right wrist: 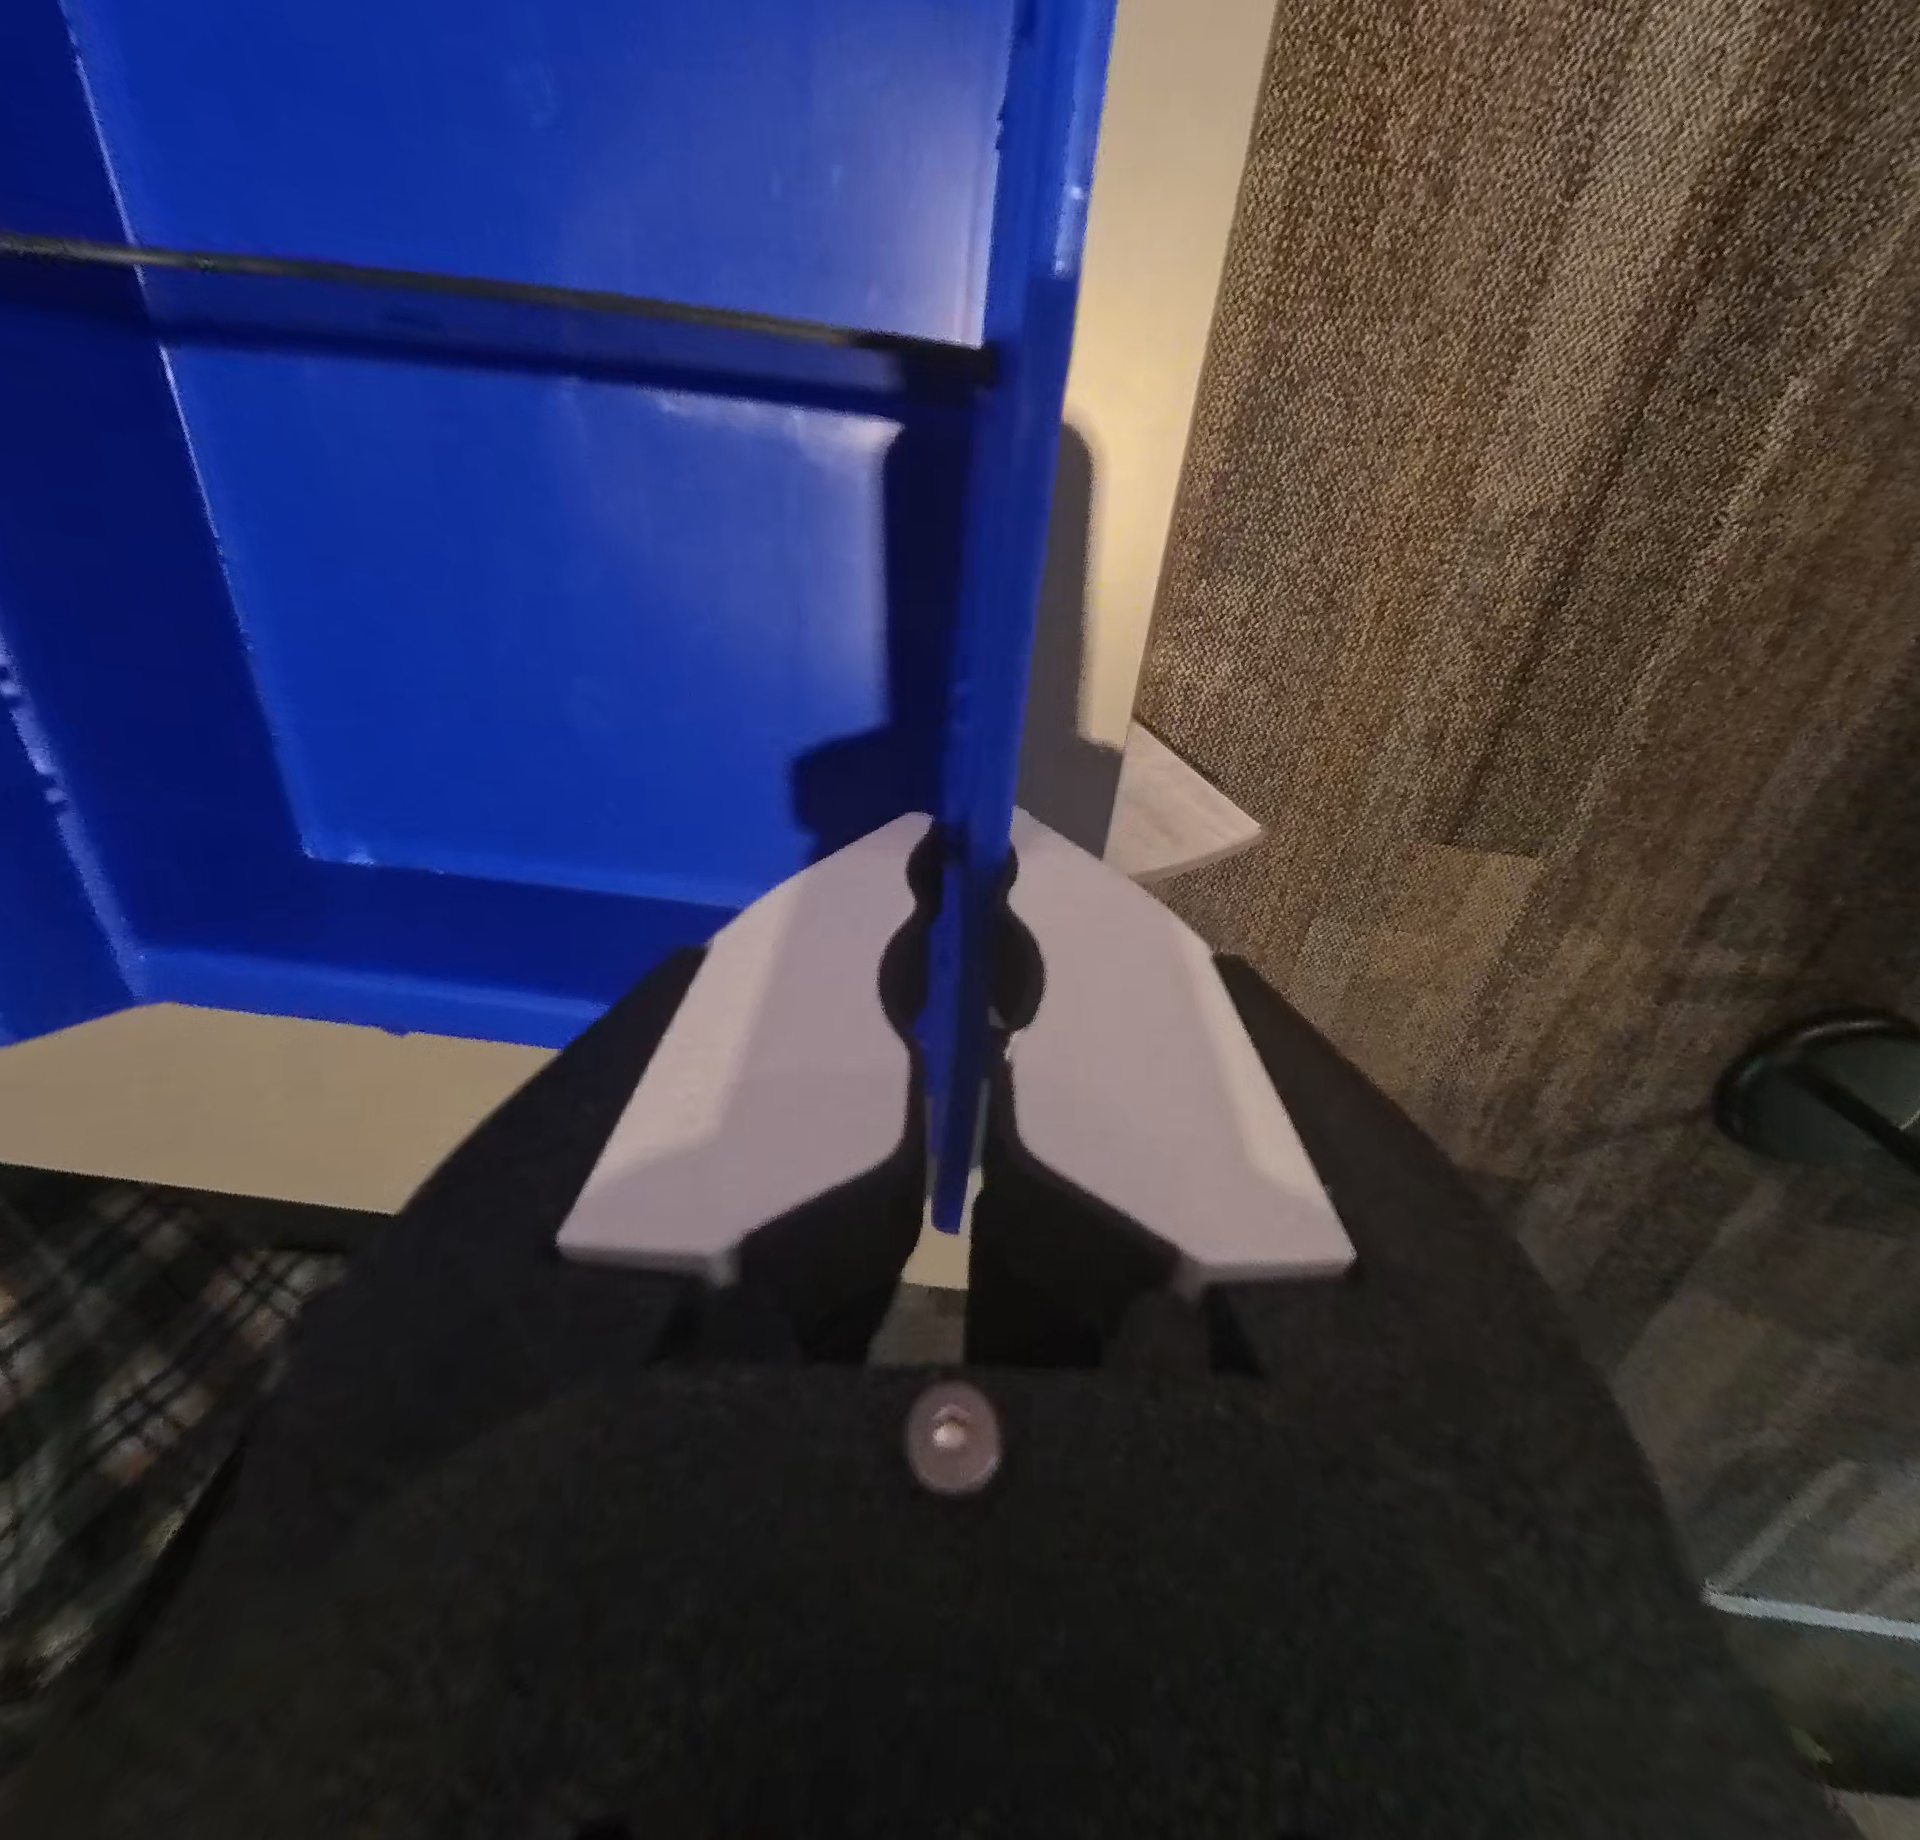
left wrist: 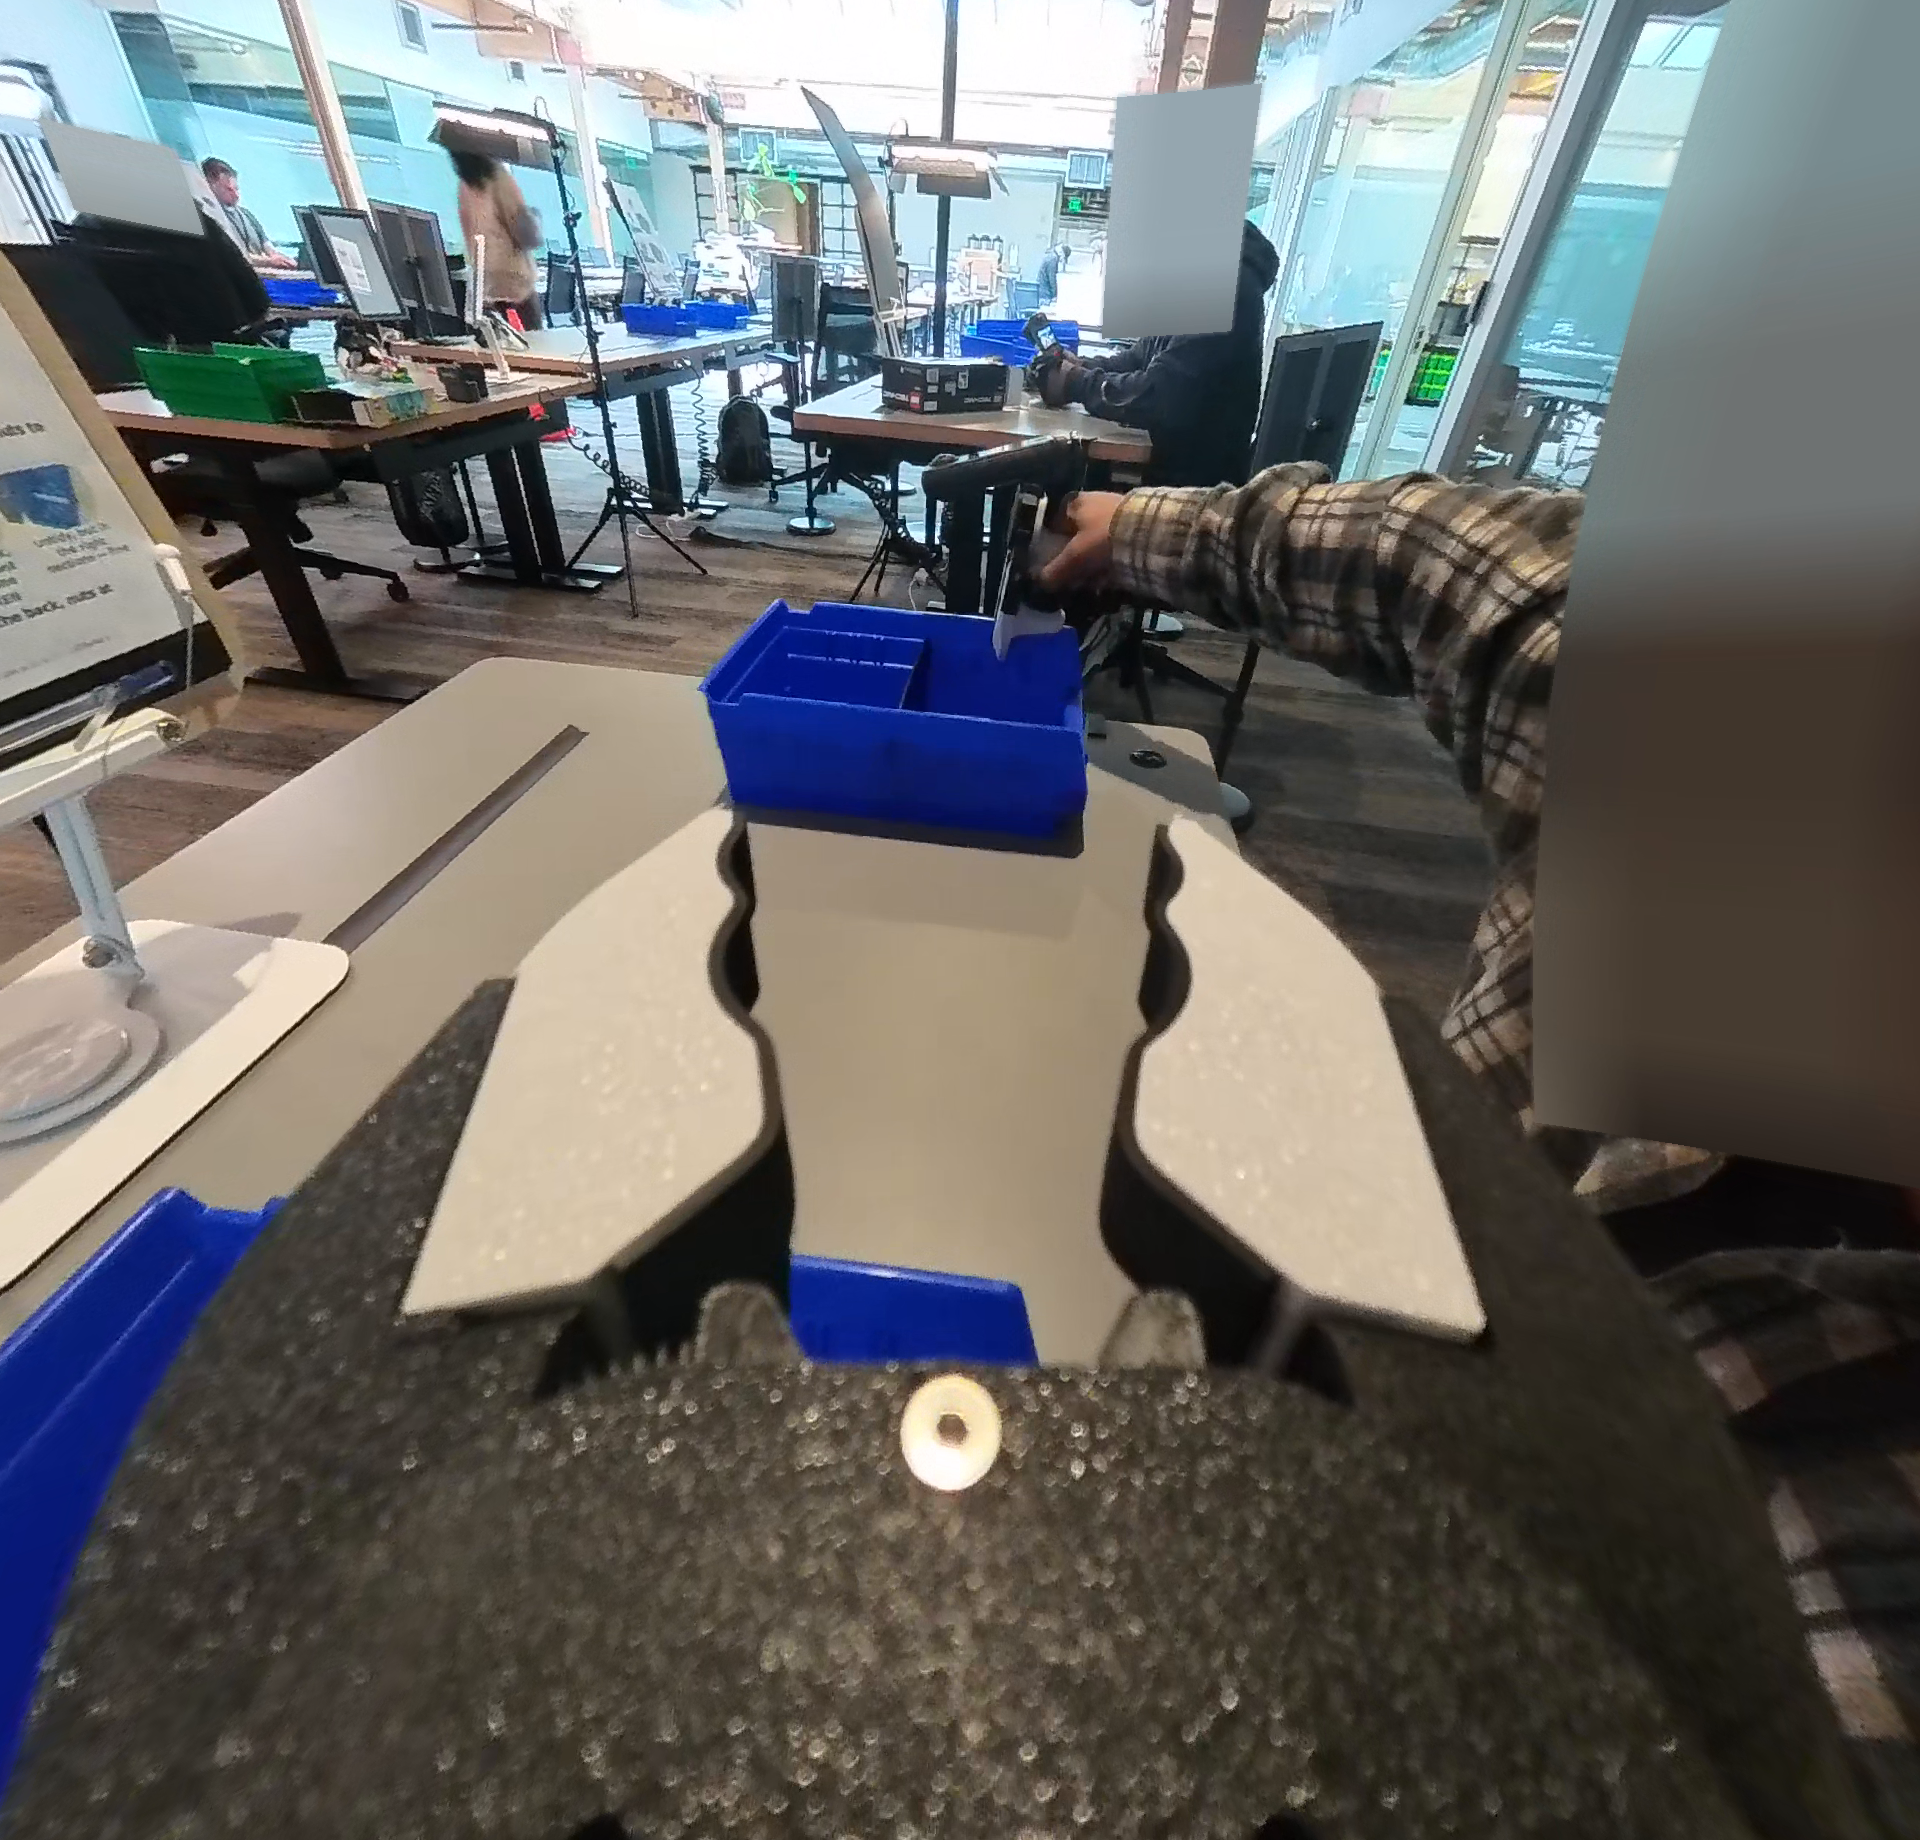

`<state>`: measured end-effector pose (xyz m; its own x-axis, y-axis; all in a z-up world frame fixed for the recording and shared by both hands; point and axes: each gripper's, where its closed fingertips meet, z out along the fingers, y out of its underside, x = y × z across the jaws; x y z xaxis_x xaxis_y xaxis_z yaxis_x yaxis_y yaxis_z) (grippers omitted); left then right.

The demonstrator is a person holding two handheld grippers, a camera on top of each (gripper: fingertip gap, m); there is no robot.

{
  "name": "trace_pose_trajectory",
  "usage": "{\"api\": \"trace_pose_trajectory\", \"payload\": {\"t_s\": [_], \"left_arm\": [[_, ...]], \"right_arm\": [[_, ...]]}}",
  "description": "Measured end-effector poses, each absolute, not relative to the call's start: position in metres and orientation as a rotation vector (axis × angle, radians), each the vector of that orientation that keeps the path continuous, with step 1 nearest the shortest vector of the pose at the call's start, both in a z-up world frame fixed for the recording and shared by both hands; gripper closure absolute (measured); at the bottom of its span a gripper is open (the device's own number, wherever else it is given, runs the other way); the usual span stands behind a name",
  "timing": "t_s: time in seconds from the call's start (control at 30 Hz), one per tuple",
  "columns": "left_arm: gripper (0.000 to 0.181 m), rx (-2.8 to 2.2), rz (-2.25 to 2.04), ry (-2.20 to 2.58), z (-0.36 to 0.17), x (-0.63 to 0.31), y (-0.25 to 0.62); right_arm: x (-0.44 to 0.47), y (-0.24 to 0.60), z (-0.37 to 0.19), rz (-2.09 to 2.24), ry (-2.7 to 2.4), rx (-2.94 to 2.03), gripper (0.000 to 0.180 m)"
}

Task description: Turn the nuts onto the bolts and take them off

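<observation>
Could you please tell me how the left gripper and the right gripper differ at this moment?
The left gripper is open, nothing between its fingers; the right gripper is shut on the side wall of the blue bin. The left gripper hangs back from the bin, over the bare table; the right gripper is at the bin's rim, looking down into it. Both have pale grey fingers on black bodies.

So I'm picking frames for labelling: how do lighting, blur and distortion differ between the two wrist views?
Left wrist view: bright daylight, blown-out windows behind, wide-angle bending at the edges, the blue bin sharp, the left gripper open. Right wrist view: dimmer, warmer, slightly motion-blurred, the right gripper clamping the bin wall and casting a shadow inside.
</observation>
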<state>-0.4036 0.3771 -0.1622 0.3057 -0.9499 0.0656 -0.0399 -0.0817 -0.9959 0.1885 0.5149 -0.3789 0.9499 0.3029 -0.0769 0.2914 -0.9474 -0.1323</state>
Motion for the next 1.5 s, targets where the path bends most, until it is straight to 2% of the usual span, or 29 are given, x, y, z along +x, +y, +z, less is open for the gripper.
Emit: {"api": "trace_pose_trajectory", "payload": {"t_s": [0.53,0.63,0.77,0.87,0.93,1.1,1.27,1.37,1.5], "left_arm": [[0.108,-1.435,-0.985,0.968,-0.163,-0.411,0.377],[0.108,-1.434,-0.973,0.958,-0.161,-0.415,0.378],[0.107,-1.467,-0.92,0.927,-0.166,-0.427,0.382],[0.106,-1.527,-0.869,0.853,-0.174,-0.447,0.389],[0.105,-1.596,-0.828,0.787,-0.183,-0.465,0.394],[0.096,-1.863,-0.625,0.626,-0.22,-0.518,0.408],[0.088,-2.165,-0.399,0.505,-0.271,-0.569,0.414],[0.088,-2.29,-0.354,0.448,-0.293,-0.588,0.412],[0.089,-2.465,-0.321,0.379,-0.321,-0.608,0.405]], "right_arm": [[0.198,0.514,-0.374,0.081,-0.533,-2.942,0.169],[0.194,0.528,-0.339,0.029,-0.501,-2.758,0.158],[0.129,0.536,-0.251,0.072,-0.565,-2.274,0.141],[0.061,0.516,-0.201,0.022,-0.629,-1.917,0.105],[0.012,0.496,-0.188,0.05,-0.612,-1.747,0.092],[-0.112,0.456,-0.217,0.378,-0.686,-1.611,0.092],[-0.192,0.455,-0.281,0.636,-0.804,-1.668,0.097],[-0.207,0.468,-0.321,0.661,-0.838,-1.778,0.1],[-0.207,0.48,-0.337,0.714,-0.77,-1.763,0.112]]}}
